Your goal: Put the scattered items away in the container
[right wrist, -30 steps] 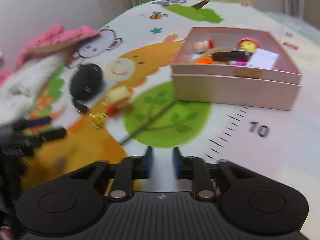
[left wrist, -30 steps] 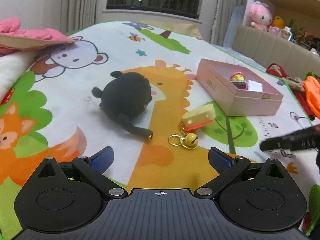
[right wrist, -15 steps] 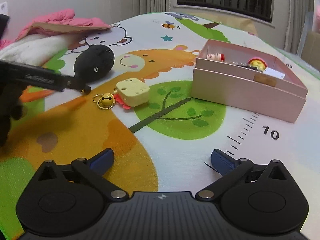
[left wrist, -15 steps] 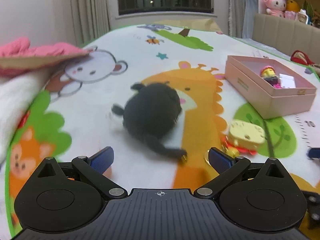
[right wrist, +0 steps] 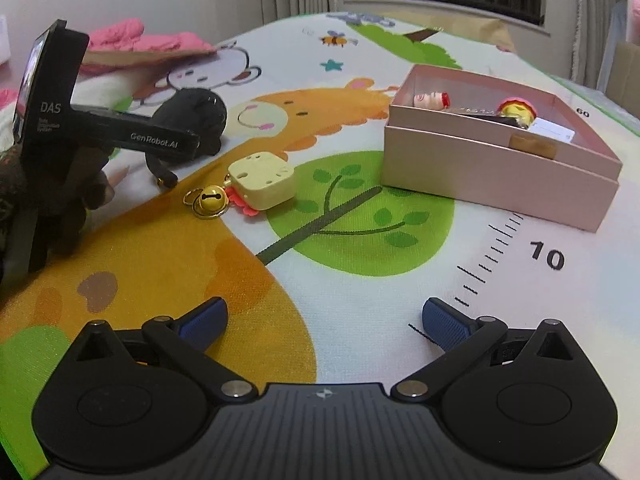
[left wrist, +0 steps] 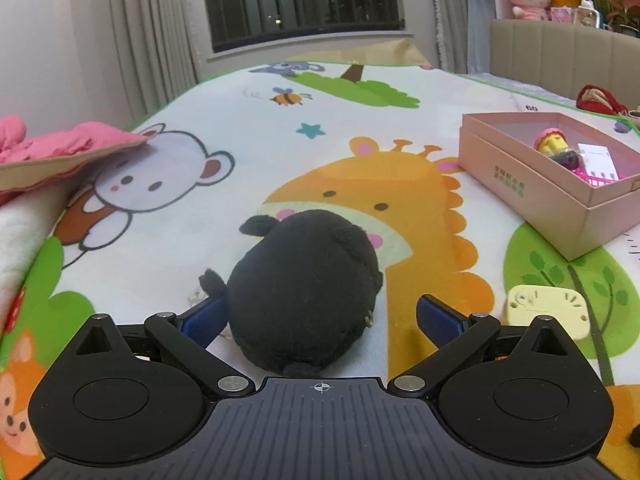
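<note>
Midway through the tidy-up, I have my left gripper (left wrist: 318, 318) spread wide around the black plush toy (left wrist: 304, 292), its pads flanking the toy but not yet pressing. Just to the right lie the cheese-shaped keychain (right wrist: 262, 180) and its gold bell (right wrist: 211, 200), both loose on the play mat (right wrist: 360, 240). Further right, the pink box (right wrist: 496, 172) already holds a few small toys. My right gripper (right wrist: 323, 320) hangs with jaws fully apart and nothing between them. Two items, by my reckoning, remain.
</note>
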Demonstrator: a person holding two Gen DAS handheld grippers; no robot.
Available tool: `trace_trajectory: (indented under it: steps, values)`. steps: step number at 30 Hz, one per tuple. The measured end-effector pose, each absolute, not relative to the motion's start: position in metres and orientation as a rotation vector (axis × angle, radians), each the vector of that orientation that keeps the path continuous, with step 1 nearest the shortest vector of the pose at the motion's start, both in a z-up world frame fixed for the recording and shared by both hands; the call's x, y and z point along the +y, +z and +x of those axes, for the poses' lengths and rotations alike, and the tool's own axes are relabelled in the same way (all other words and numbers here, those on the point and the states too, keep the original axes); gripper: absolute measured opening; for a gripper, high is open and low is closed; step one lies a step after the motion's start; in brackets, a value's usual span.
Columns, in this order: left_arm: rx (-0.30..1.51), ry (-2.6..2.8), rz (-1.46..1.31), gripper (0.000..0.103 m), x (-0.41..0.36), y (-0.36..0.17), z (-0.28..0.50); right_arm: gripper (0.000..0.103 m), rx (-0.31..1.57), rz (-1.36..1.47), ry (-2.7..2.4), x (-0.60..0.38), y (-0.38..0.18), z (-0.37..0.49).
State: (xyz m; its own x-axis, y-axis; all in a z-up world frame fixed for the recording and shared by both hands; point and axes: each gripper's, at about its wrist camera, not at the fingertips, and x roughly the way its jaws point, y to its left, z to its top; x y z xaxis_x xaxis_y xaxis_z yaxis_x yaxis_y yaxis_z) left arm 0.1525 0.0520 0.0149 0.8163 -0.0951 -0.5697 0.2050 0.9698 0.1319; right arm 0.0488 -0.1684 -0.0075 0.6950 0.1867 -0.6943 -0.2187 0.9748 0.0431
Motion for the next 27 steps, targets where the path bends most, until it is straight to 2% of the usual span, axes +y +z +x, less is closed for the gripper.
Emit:
trace_trajectory:
  steps: [1, 2, 3, 5, 7, 12, 14, 17, 27]
  values:
    - [0.595, -0.162, 0.182, 0.1, 0.054, 0.015, 0.154, 0.103, 0.773, -0.054, 0.232, -0.166, -0.005, 0.051]
    - [0.595, -0.16, 0.17, 0.083, 0.057, 0.015, 0.154, 0.103, 0.769, -0.063, 0.247, -0.162, -0.002, 0.053]
    - [0.596, -0.149, 0.164, 0.077, 0.06, 0.016, 0.154, 0.103, 0.754, -0.07, 0.263, -0.158, 0.002, 0.055]
    - [0.6, -0.153, 0.13, 0.076, 0.069, 0.018, 0.153, 0.103, 0.688, -0.101, 0.275, -0.147, 0.009, 0.056]
    - [0.605, -0.151, 0.106, 0.076, 0.077, 0.021, 0.149, 0.098, 0.637, -0.167, 0.29, -0.133, 0.015, 0.062]
    - [0.613, -0.146, 0.005, 0.076, 0.1, 0.03, 0.122, 0.059, 0.66, -0.163, 0.261, -0.118, 0.016, 0.101]
    - [0.615, -0.161, -0.046, 0.076, 0.107, 0.034, 0.103, 0.057, 0.695, -0.123, 0.292, -0.117, 0.012, 0.115]
    - [0.637, -0.19, -0.1, 0.076, 0.109, 0.035, 0.078, 0.044, 0.716, -0.115, 0.317, -0.115, 0.005, 0.122]
    - [0.689, -0.248, -0.092, 0.077, 0.083, 0.032, 0.047, 0.043, 0.693, -0.116, 0.432, -0.151, 0.037, 0.047]
